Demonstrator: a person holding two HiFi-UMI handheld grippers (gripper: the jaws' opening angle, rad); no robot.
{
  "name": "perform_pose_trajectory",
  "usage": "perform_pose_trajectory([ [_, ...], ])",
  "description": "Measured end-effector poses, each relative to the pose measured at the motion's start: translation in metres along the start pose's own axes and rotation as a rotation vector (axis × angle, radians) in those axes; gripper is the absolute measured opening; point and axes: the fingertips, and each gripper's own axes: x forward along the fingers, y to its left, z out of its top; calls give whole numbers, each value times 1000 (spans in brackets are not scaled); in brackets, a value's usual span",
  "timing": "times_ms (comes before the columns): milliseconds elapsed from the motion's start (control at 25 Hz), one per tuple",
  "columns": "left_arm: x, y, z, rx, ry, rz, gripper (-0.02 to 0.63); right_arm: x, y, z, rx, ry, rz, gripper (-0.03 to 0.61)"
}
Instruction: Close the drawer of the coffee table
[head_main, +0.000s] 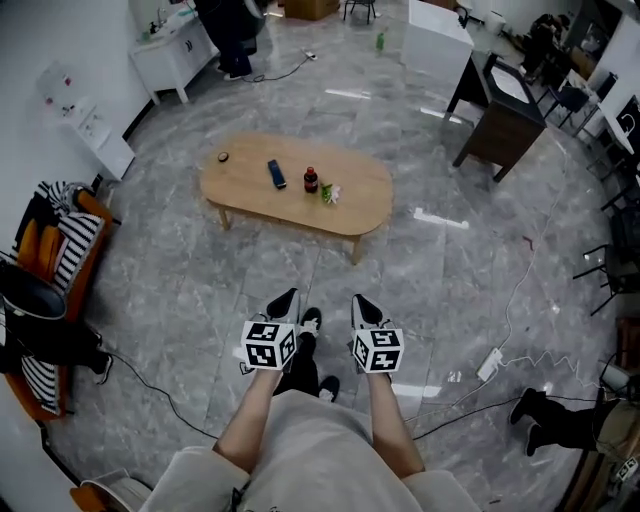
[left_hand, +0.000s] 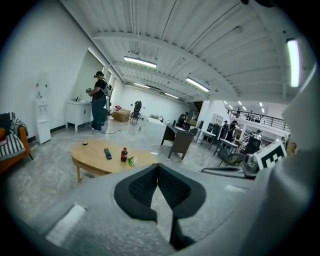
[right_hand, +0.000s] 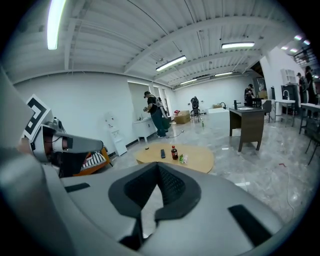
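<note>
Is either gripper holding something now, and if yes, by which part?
Nothing is held. The left gripper and the right gripper both have their jaws together with nothing between them, well short of the coffee table.

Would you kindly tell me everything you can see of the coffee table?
The coffee table is a long oval of light wood-look board on short matching legs, standing level on the grey marbled floor. On its top are a dark remote, an upright dark bottle with red on it, a green-and-white scrap beside it and a small dark disc near one end. No open drawer shows in any view.
</note>
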Motion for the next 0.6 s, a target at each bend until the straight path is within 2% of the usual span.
perform_pose_trajectory([
  [160,-18,3,2,3,-56,27,8,-9,16,-7,6,-12,3,15],
  [440,-31,-8,-6,25,-32,-15,8,-20,37,-13,3,-10,22,15],
  [600,-38,-19,-4,35,-48,-49,8,-29,46,-10,2,-25,41,15],
])
